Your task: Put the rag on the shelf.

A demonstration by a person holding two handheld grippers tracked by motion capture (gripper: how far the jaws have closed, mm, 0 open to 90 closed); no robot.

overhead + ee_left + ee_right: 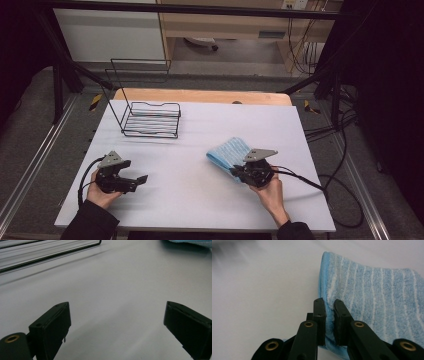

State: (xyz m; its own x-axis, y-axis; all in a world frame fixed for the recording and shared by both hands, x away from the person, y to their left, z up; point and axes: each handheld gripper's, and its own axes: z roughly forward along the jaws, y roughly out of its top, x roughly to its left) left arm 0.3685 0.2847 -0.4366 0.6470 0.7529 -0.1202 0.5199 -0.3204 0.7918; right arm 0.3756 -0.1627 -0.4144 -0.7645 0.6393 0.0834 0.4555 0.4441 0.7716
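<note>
Looks barely started: right hand-held gripper (329, 312) pinched onto the near edge of the blue striped towel (229, 153), well to the right of the empty wire rack (151, 120), left hand-held gripper (136, 182) wide open, holding nothing.

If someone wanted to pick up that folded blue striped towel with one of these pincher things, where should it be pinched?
Probably at its folded edge, from the person's side, low along the table. The towel lies flat, so only its thick rim gives two jaws something to close around. The right gripper is doing just that: its jaws are shut on the near edge. The left gripper is open above the white table.
</note>
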